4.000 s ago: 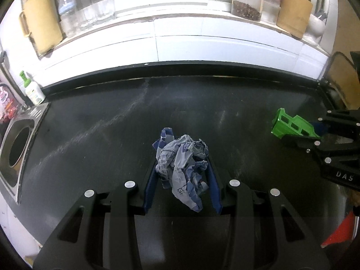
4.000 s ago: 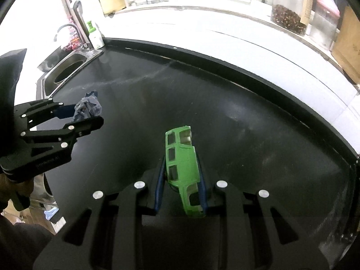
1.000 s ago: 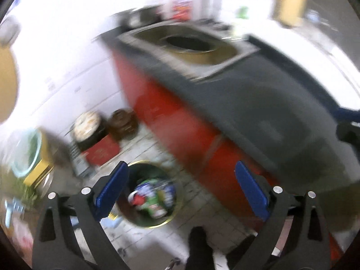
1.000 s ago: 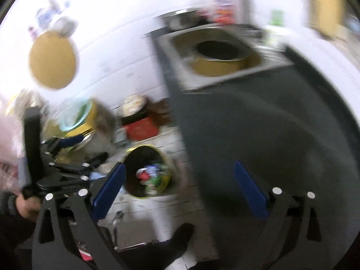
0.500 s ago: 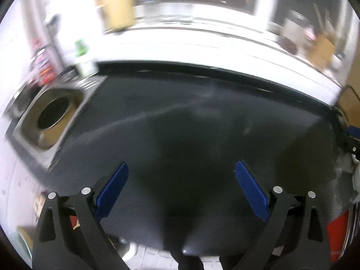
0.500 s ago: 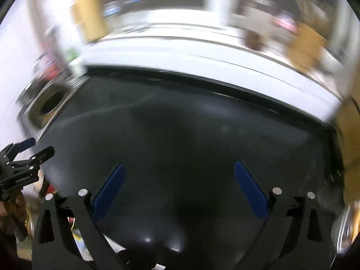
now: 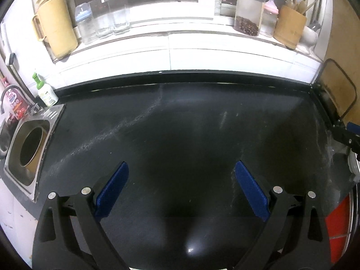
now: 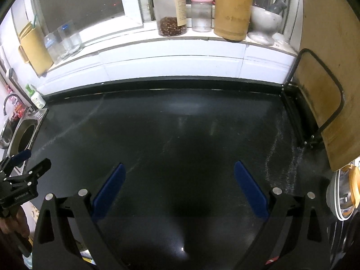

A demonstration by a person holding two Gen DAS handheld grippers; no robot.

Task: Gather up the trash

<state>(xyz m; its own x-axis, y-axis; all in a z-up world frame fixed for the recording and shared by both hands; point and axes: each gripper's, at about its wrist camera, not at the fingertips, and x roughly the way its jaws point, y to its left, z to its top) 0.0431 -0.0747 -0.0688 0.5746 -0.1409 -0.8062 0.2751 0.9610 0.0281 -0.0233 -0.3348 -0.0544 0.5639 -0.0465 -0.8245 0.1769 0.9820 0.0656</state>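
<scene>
My left gripper (image 7: 182,189) hangs open over the front of the black countertop (image 7: 191,121), nothing between its blue pads (image 7: 112,189). My right gripper (image 8: 180,189) is open too, with bare blue pads (image 8: 249,189), above the same countertop (image 8: 171,130). In the right wrist view the left gripper (image 8: 22,168) shows at the left edge, open, with a hand under it. A tip of the right gripper (image 7: 348,132) peeks in at the right edge of the left wrist view. No trash lies on the counter in either view.
A steel sink (image 7: 29,146) is set into the counter's left end, a green-capped soap bottle (image 7: 46,92) behind it. The windowsill holds a tan jug (image 7: 56,29), jars (image 8: 171,9), a baby bottle (image 8: 201,9), a utensil holder (image 8: 232,11) and a mortar (image 8: 265,24). A cutting board in a rack (image 8: 324,67) stands at the right.
Four seconds ago the left gripper held crumpled paper and the right a green toy car; both swung to a floor bin, opened, and now face the counter empty.
</scene>
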